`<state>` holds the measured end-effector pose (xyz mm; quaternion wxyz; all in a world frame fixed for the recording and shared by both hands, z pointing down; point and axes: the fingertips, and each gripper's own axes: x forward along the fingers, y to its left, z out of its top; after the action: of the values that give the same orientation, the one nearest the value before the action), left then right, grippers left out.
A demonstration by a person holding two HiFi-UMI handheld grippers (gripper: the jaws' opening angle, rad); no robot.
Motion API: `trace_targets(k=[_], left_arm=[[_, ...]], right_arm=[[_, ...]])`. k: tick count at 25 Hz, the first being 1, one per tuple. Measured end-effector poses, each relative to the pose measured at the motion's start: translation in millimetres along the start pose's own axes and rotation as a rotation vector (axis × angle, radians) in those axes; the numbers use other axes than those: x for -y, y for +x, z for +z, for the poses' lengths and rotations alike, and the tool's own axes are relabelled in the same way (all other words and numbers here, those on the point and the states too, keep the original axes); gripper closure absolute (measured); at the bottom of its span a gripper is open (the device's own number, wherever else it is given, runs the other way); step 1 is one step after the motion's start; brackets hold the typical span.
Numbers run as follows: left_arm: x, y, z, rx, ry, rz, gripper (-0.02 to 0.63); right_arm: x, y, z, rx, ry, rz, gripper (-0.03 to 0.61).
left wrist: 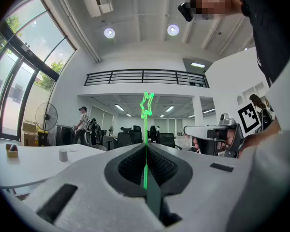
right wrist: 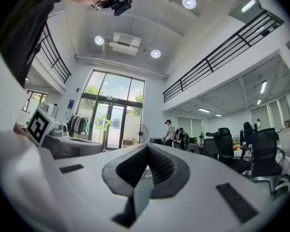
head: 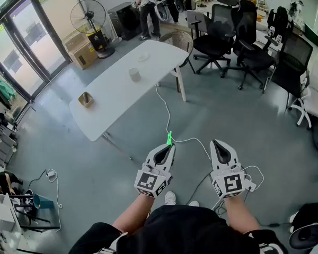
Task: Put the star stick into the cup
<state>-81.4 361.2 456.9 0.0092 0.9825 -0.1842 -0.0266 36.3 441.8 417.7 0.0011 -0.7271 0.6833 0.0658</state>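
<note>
The white cup [head: 134, 74] stood on the white table [head: 116, 106], its inside too small for me to judge. Only the left gripper view showed the star stick [left wrist: 146, 105] clearly, clamped upright in the left gripper [left wrist: 146, 148], well apart from the cup. The right gripper [right wrist: 146, 147] was closed on nothing. I held both side by side, short of the table.

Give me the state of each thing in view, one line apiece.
left gripper, fingers shut on the star stick.
star stick, held, star end out past the fingertips.
right gripper, fingers together, nothing between.
cup, upright on the white table, stick not yet in it.
</note>
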Motion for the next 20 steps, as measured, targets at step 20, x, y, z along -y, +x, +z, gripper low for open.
trace_targets(k=[20], left_arm=[[-99, -42, 3, 0.047, 0.001, 0.035, 0.6]], right_arm=[[-72, 69, -25, -0.096, 0.013, -0.028, 0.572]])
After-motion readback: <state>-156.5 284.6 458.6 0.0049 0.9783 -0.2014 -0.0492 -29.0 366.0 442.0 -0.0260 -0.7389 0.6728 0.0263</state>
